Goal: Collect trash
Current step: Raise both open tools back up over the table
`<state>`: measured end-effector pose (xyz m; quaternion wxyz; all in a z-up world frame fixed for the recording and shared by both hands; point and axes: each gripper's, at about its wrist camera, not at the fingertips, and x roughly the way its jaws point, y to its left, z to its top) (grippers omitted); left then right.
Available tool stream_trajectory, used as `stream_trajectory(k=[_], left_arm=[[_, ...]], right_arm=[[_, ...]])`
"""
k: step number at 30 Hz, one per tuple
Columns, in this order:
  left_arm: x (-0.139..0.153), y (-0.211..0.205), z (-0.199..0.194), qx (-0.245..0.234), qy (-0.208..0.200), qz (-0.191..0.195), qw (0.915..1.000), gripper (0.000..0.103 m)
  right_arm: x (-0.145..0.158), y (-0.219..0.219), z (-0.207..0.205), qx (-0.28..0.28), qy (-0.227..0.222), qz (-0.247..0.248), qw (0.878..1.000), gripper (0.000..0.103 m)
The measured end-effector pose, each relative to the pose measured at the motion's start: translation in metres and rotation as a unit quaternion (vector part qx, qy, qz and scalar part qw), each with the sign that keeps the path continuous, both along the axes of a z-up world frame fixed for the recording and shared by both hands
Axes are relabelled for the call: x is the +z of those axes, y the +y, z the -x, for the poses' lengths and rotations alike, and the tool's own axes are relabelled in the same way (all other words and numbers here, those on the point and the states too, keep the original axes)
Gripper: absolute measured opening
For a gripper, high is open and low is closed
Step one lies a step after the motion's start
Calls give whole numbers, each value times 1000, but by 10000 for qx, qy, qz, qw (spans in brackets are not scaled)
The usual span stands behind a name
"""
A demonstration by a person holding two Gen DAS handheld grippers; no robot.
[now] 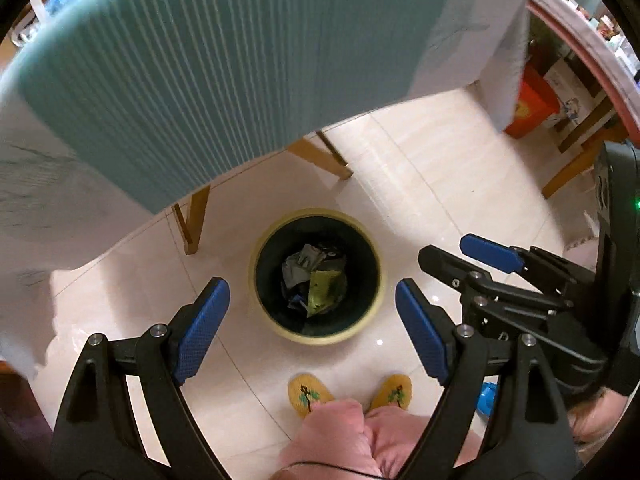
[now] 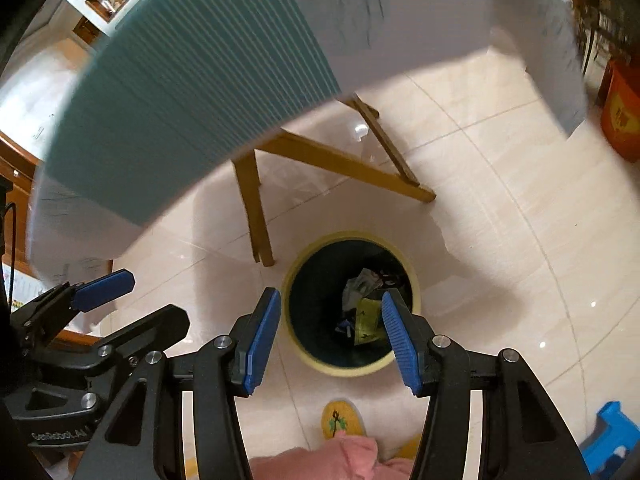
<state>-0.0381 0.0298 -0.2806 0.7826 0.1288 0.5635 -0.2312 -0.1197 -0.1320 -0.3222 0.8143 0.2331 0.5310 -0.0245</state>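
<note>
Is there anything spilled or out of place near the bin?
Nothing stands out. The bin stands upright on the tile floor, its trash inside, none around it. Both grippers hang above with open, empty jaws.

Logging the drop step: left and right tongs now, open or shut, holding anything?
Left tongs: open, empty, over the trash bin.
Right tongs: open, empty, over the same bin.

"GoaRobot.AI" on left gripper (image 2: 124,296)
</note>
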Motion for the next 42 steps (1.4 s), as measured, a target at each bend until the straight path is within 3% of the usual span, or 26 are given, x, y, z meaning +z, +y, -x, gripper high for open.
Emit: stream_trajectory(k=[10, 15, 24, 33, 42], left_arm=[[154, 12, 38, 246, -226, 340, 9989, 85], [236, 20, 54, 361, -564, 542, 9963, 85], [337, 23, 74, 674, -1156, 820, 9876, 85], [387, 31, 68, 1054, -1723, 858, 9756, 85], [389, 55, 23, 1441, -1916, 737, 9680, 85]], right_arm=[[160, -14, 43, 109, -212, 229, 9995, 54], [236, -20, 61, 198, -529, 284, 9980, 54], [354, -22, 71, 498, -1292, 392, 9896, 54], [399, -20, 45, 757, -1706, 377, 9817, 54], [398, -5, -19, 1097, -1912, 273, 9750, 54]])
